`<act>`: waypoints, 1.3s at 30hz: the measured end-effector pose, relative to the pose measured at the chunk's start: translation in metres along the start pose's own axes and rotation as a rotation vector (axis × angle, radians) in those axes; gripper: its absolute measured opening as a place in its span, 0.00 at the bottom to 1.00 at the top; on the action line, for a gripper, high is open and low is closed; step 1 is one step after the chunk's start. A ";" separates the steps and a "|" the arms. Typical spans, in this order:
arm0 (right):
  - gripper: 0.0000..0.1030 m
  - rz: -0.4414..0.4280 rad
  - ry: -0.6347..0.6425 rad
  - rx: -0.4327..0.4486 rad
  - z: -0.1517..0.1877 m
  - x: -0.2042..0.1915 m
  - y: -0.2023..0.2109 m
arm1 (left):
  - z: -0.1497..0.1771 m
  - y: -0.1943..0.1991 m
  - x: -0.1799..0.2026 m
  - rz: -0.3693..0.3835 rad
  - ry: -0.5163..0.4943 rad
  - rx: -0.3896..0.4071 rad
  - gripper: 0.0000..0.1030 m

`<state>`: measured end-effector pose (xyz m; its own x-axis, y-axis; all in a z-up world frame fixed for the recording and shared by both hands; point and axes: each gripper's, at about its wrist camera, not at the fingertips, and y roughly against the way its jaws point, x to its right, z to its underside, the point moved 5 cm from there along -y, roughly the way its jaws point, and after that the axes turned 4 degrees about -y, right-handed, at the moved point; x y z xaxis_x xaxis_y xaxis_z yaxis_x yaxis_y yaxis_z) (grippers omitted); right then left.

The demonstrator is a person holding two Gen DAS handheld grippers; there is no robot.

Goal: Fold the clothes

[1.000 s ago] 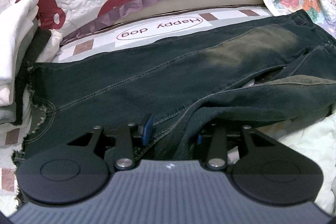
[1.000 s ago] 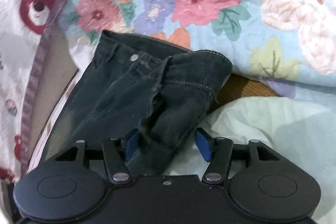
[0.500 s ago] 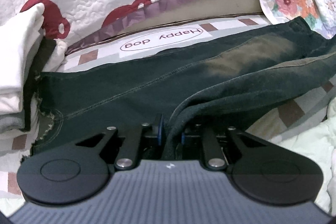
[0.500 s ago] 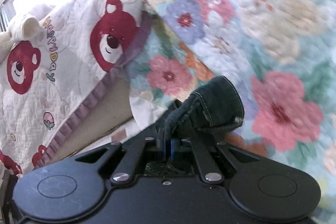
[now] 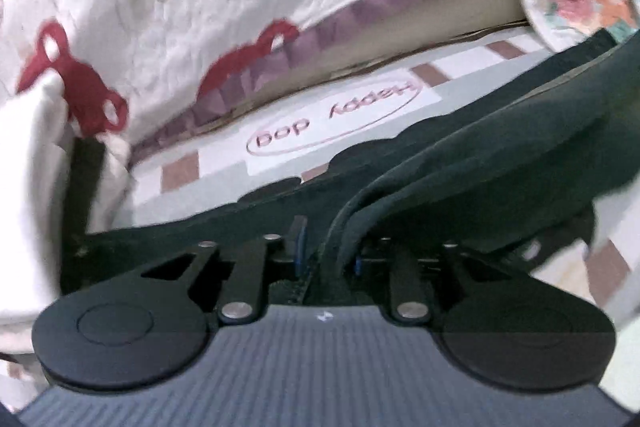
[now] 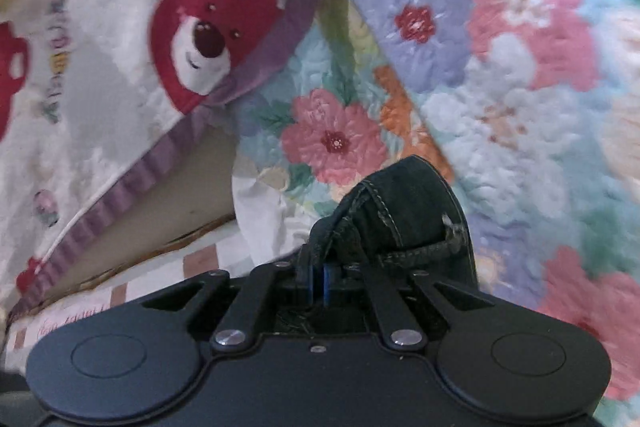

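Observation:
A pair of dark blue jeans (image 5: pixel 500 155) hangs lifted off the bed, stretched from the lower middle up to the right edge of the left wrist view. My left gripper (image 5: pixel 328 251) is shut on a folded edge of the jeans, with the denim bunched between its blue pads. In the right wrist view my right gripper (image 6: pixel 318 279) is shut on the waistband end of the jeans (image 6: pixel 408 211), which bulges above the fingers with a belt loop showing. The rest of the garment is hidden below the right gripper.
A white bear-print quilt (image 5: pixel 200 7) with a purple frill hangs behind. A floral quilt (image 6: pixel 500 67) fills the right. A stack of folded white clothes (image 5: pixel 36 187) sits at the left. The "Happy dog" sheet (image 5: pixel 332 115) covers the bed.
Both grippers, shut on the jeans, have lifted them off the bed; more of the sheet shows under the denim. The left view has tilted up and is blurred with motion.

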<state>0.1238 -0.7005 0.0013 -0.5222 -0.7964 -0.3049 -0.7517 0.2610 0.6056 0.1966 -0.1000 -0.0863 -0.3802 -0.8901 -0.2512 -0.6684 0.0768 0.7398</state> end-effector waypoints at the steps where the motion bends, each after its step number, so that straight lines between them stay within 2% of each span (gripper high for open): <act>1: 0.06 0.002 0.015 -0.004 -0.001 -0.008 -0.013 | 0.001 -0.008 -0.001 0.000 -0.001 -0.019 0.24; 2: 0.14 0.000 0.032 -0.011 -0.001 -0.016 -0.025 | 0.004 -0.012 -0.002 -0.006 -0.001 -0.029 0.25; 3: 0.17 -0.028 0.041 -0.029 0.000 -0.021 -0.035 | 0.009 -0.013 -0.003 -0.012 -0.001 -0.032 0.31; 4: 0.19 -0.081 0.026 -0.043 0.003 -0.024 -0.041 | 0.015 -0.014 -0.005 -0.017 0.000 -0.035 0.36; 7: 0.35 -0.295 -0.115 -0.048 0.013 -0.020 -0.036 | 0.031 -0.006 -0.011 0.006 0.017 -0.021 0.38; 8: 0.43 -0.326 -0.139 -0.059 0.017 -0.018 -0.033 | 0.034 -0.003 -0.014 0.010 0.020 -0.014 0.40; 9: 0.43 -0.331 -0.134 -0.067 0.022 -0.017 -0.030 | 0.037 0.000 -0.016 0.016 0.031 -0.009 0.40; 11: 0.43 -0.318 -0.060 -0.089 0.035 -0.019 -0.023 | 0.042 0.008 -0.020 0.036 0.054 -0.001 0.41; 15: 0.43 -0.353 0.139 -0.138 0.083 -0.060 -0.010 | 0.056 0.029 -0.016 0.079 0.076 0.019 0.47; 22: 0.43 -0.429 0.471 -0.214 0.171 -0.138 0.016 | 0.116 0.057 -0.020 0.093 0.153 -0.007 0.51; 26: 0.43 -0.534 0.553 -0.223 0.229 -0.207 0.040 | 0.143 0.071 -0.033 0.126 0.255 -0.011 0.52; 28: 0.39 -0.591 0.567 -0.227 0.257 -0.240 0.059 | 0.147 0.077 -0.035 0.142 0.277 0.007 0.59; 29: 0.29 -0.606 0.587 -0.231 0.270 -0.254 0.071 | 0.146 0.079 -0.035 0.145 0.276 0.020 0.61; 30: 0.13 -0.616 0.610 -0.234 0.283 -0.268 0.082 | 0.146 0.081 -0.035 0.147 0.274 0.033 0.63; 31: 0.08 -0.626 0.632 -0.237 0.295 -0.281 0.094 | 0.146 0.080 -0.033 0.154 0.274 0.028 0.63; 33: 0.05 -0.645 0.664 -0.250 0.317 -0.307 0.119 | 0.147 0.075 -0.029 0.167 0.275 0.012 0.63; 36: 0.04 -0.691 0.707 -0.270 0.329 -0.329 0.159 | 0.148 0.071 -0.022 0.165 0.255 -0.018 0.63; 39: 0.05 -0.668 0.795 -0.245 0.335 -0.341 0.192 | 0.149 0.070 -0.012 0.199 0.216 -0.041 0.64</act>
<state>0.0223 -0.1961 -0.0245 0.4450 -0.8880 -0.1164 -0.6405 -0.4064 0.6516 0.0588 -0.0168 -0.1247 -0.3534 -0.9347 0.0366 -0.5660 0.2448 0.7872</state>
